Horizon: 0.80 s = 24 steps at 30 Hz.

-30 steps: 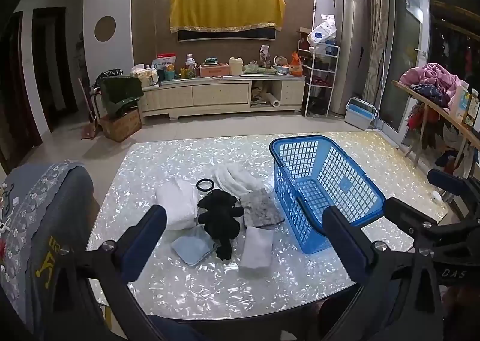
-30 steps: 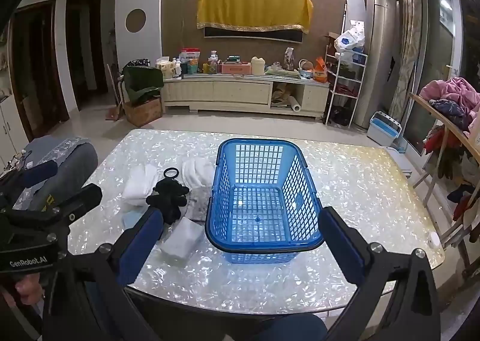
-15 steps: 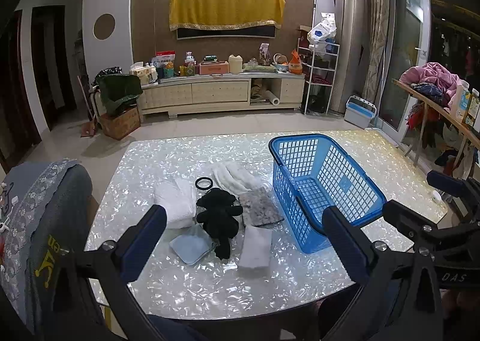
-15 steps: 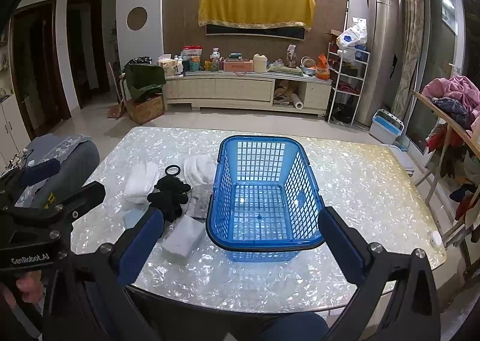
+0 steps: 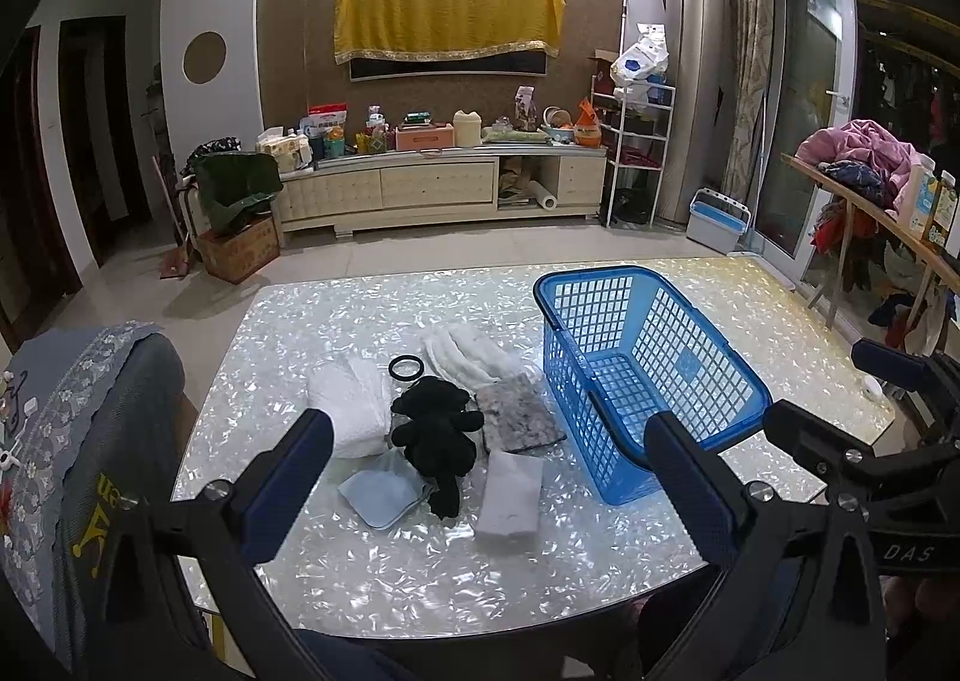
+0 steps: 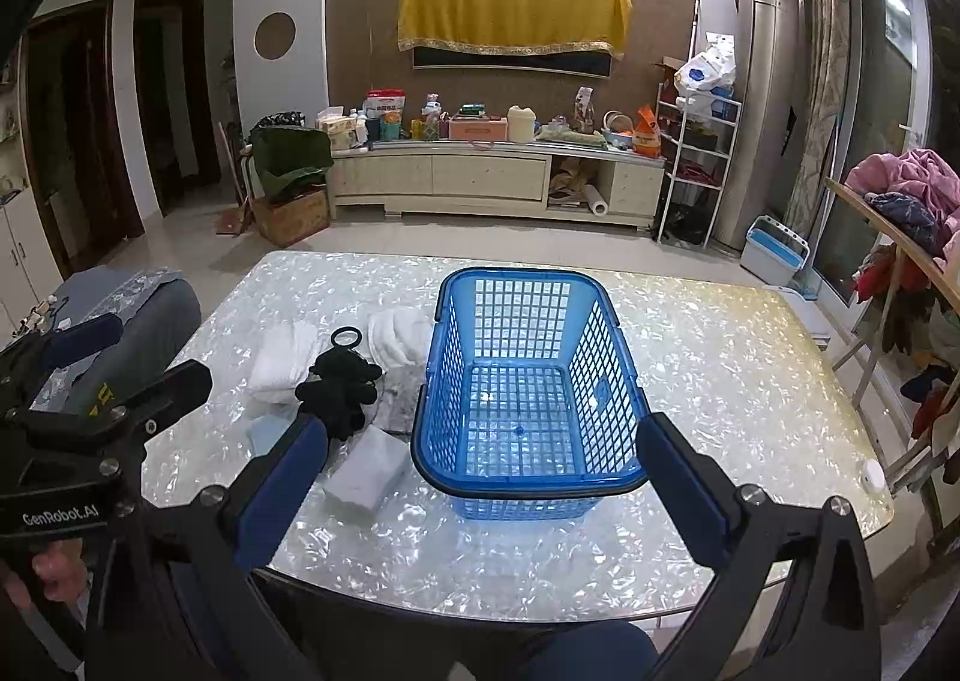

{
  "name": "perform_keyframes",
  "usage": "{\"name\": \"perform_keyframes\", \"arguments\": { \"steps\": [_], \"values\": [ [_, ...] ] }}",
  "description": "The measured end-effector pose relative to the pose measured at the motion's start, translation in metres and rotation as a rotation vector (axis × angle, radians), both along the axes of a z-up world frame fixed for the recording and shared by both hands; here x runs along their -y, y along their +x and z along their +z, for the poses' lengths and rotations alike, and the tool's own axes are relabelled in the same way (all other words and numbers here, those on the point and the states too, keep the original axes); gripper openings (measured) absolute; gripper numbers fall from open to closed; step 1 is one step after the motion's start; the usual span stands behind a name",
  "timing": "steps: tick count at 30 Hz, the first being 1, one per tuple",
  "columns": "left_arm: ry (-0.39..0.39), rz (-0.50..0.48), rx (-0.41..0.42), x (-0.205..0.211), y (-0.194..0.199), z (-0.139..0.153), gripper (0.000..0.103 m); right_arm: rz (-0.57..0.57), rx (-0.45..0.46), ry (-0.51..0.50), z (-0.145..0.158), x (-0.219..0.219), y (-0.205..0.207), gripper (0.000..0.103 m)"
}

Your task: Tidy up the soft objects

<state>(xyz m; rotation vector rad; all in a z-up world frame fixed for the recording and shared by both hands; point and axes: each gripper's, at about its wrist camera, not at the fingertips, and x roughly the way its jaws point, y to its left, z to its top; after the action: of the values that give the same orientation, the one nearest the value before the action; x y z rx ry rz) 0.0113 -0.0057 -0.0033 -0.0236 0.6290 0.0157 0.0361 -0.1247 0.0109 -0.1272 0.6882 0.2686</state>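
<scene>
- Bench [image 5: 420, 573] of pearly shell-patterned stone sits slightly lower in both views than a second ago.
- Blue plastic lattice basket [image 6: 522, 381]: empty.
- Black plush toy [image 5: 438, 435] and folded cloths lie beside it, untouched.
- Left claw [image 5: 489, 492] and right claw [image 6: 480, 492] are spread wide, holding nothing; sorting hasn't begun.

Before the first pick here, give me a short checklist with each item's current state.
1. Basket empty and upright on the table: ok.
2. Left gripper open, holding nothing: ok.
3. Right gripper open, holding nothing: ok.
4. Soft items all on the table, outside the basket: ok; black plush, white towel, blue cloth and grey pad lie to its left.
5. Plush free to lift alone: not ok; it overlaps the blue cloth and touches the speckled cloth.
6. Black ring soft or rigid: cannot tell.
</scene>
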Motion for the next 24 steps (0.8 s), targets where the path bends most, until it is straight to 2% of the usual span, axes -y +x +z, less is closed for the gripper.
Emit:
{"name": "perform_keyframes", "arguments": {
  "steps": [24],
  "values": [
    [0.004,-0.003,-0.002,0.001,-0.0012,0.0008,0.103,0.003,-0.004,-0.001,0.0005,0.0018,-0.0002,0.103]
  ]
}}
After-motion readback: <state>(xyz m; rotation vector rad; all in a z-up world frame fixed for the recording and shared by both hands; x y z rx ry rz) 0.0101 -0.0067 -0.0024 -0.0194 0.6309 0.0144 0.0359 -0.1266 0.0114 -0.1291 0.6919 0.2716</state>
